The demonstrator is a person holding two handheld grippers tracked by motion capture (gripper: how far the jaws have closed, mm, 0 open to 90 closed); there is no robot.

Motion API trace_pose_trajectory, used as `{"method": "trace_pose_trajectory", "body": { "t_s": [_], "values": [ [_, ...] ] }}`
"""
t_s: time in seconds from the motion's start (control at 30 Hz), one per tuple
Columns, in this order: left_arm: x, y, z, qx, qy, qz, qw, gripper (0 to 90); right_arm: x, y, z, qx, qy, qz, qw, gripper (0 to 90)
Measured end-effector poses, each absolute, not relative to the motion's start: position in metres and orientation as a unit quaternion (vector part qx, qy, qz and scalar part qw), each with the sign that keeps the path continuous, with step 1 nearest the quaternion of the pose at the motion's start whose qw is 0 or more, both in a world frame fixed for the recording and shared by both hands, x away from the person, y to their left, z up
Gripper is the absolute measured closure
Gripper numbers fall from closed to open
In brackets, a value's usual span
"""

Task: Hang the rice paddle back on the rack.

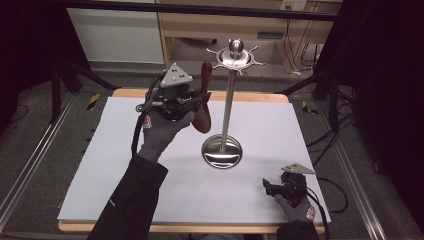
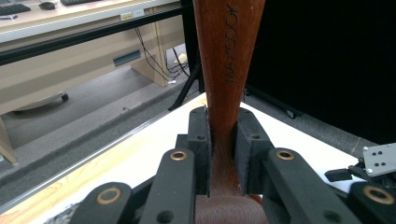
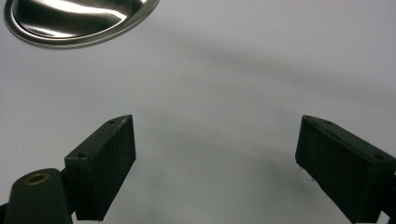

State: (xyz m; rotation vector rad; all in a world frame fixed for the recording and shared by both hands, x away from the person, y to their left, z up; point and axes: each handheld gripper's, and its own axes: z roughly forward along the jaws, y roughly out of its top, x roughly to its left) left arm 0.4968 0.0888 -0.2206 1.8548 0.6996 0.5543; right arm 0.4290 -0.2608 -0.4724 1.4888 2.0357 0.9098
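While clamped upright in left tool (image 1: 200, 98), wooden utensil (image 1: 205, 75) just left of rack (image 1: 234, 59); right tool (image 1: 270, 186) gaping, empty, low on desk (image 1: 120, 165).

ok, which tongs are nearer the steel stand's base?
Right. The right tongs sit open on the table just beside the base; the left tongs are raised, clamping the wooden handle.

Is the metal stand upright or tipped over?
Upright: the metal stand rises straight from its round base, which sits flat on the white mat.
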Motion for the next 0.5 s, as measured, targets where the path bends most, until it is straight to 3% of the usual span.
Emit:
{"method": "trace_pose_trajectory", "body": {
  "t_s": [0.5],
  "values": [
    [0.5006, 0.0845, -0.2214, 0.771, 0.293, 0.23, 0.516, 77.7, 0.429, -0.2605, -0.4726, 0.541, 0.739, 0.33, 0.227, 12.5]
  ]
}}
